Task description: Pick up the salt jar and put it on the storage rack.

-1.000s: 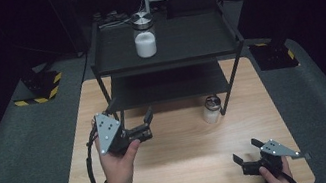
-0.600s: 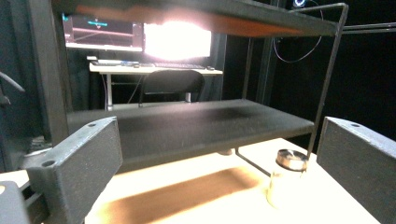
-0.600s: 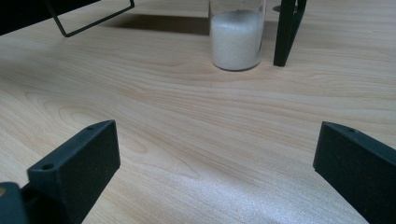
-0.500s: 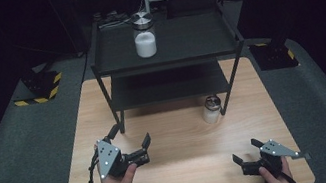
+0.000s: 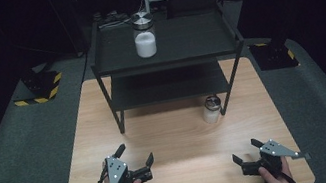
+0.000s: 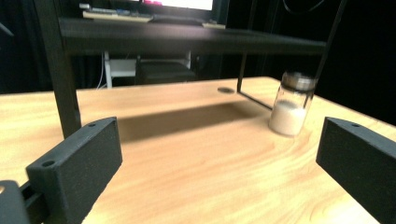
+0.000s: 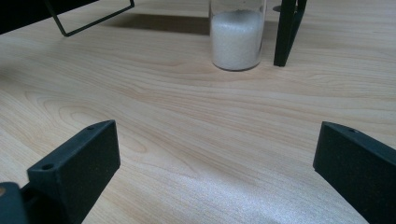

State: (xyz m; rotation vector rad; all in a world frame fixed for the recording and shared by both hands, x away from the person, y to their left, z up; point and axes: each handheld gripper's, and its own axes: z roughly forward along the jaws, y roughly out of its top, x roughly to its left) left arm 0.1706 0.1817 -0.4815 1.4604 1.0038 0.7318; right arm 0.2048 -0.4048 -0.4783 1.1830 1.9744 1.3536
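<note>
cut off at the top edge of the right gripper view: the small jar (image 7: 236, 35) of white grains, lid out of frame, glass body alone showing beside a black shelf leg (image 7: 286, 30). blurred in the left gripper view, the same small jar (image 6: 292, 103) with its metal lid, too soft to read any detail on the cap. dark and hard to make out beyond the table (image 5: 178, 134) edge in the high view. on the table, standing upright just beside the front right leg of the black shelf (image 5: 164, 50), the small jar (image 5: 213, 108); on the shelf's top board, a larger jar (image 5: 144, 35) with white contents. well apart from the small jar, both tools: left gripper (image 5: 134, 158) at the near left of the table, jaws spread wide and holding nothing, jar ahead and to its right; right gripper (image 5: 245, 152) at the near right corner, jaws likewise spread and empty, jar ahead and slightly left. compared with a second ago: left gripper drawn back from near the shelf's lower board toward the near edge and lowered close to the wood; right gripper unchanged in place; small jar and larger jar unmoved.
</note>
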